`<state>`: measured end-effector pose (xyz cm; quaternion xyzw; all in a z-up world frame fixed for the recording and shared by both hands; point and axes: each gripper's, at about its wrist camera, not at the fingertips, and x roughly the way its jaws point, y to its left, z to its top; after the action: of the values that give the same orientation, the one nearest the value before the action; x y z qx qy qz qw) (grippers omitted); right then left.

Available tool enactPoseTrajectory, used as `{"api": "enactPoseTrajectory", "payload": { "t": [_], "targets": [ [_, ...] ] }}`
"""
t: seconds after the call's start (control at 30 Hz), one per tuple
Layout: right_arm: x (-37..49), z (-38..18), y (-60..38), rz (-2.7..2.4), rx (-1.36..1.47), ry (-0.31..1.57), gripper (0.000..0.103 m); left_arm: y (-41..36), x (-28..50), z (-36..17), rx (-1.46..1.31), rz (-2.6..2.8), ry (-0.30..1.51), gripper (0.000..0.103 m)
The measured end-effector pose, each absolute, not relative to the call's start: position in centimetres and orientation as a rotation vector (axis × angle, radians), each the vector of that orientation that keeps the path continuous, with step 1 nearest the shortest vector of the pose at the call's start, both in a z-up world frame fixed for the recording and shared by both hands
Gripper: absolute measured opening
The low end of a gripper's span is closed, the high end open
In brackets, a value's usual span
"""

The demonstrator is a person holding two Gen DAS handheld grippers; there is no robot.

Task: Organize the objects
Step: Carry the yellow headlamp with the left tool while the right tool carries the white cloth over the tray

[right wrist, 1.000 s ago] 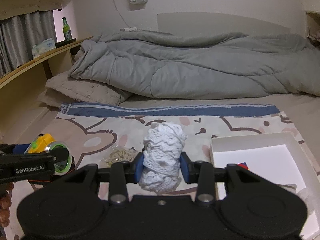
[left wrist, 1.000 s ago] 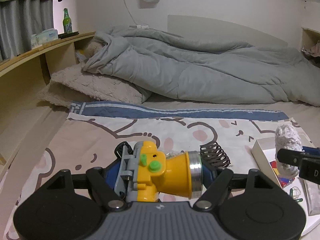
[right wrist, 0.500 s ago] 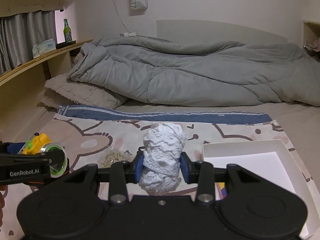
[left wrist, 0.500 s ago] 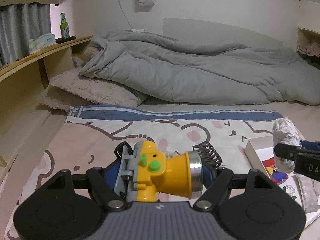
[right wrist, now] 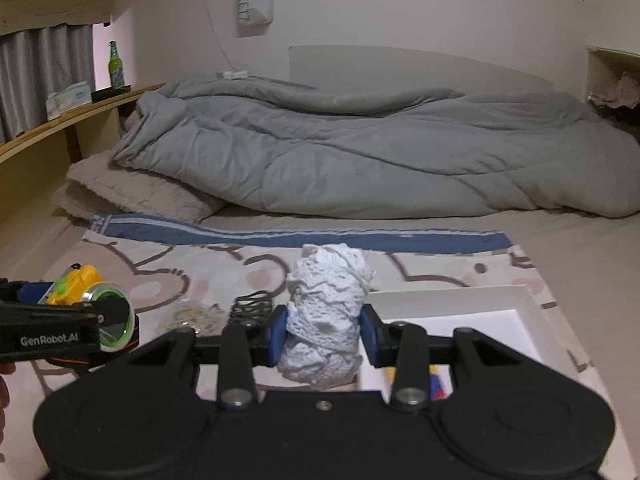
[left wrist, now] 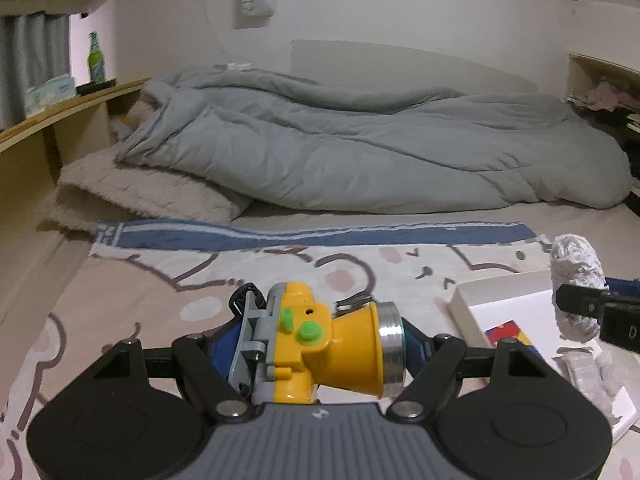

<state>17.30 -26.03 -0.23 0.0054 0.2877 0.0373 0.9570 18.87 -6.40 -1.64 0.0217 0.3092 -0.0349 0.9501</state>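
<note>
Two grippers: both loaded, both held above the printed mat (right wrist: pixel 420 264) on the bed.
Left gripper (left wrist: pixel 316 344): jaws spread fairly wide and clamped on the headlamp (left wrist: pixel 320 344), one blue pad at the grey bracket end, the other at the silver lens ring.
Headlamp: yellow body with green buttons, lying sideways across the jaws, lens end toward the box; in the right wrist view it shows at far left (right wrist: pixel 86 300), lens glinting.
Right gripper (right wrist: pixel 323 334): nearly closed, blue pads pinching the lace roll (right wrist: pixel 326 316) at its lower middle.
Lace roll: white, standing upright between the pads, its top well above them and its bottom hanging just below; from the left wrist view it sits at the right edge (left wrist: pixel 576 284).
Box (right wrist: pixel 460 300): white, shallow, open, on the mat just right of and beyond the lace roll; a colourful item lies inside, too hidden to identify.
Coil (right wrist: pixel 252 306): dark, on the mat, just left of the right gripper's fingers.
Rubber bands (right wrist: pixel 192 316): pale heap beside the coil.
Duvet (right wrist: pixel 380 152): grey, bunched across the bed beyond the mat.
</note>
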Motion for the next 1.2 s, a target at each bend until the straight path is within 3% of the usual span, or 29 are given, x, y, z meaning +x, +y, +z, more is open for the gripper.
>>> {"api": "enactPoseTrajectory", "payload": {
  "t": [0.7, 1.2],
  "targets": [
    [17.7, 2.1, -36.2, -0.038, -0.046, 0.567, 0.039, -17.4, 17.3, -0.7, 0.083, -0.372, 0.625, 0.078],
    [17.8, -2.9, -43.9, -0.111, 0.097, 0.643, 0.039, -25.9, 15.8, -5.1, 0.09, -0.635, 0.859, 0.078]
  ]
}}
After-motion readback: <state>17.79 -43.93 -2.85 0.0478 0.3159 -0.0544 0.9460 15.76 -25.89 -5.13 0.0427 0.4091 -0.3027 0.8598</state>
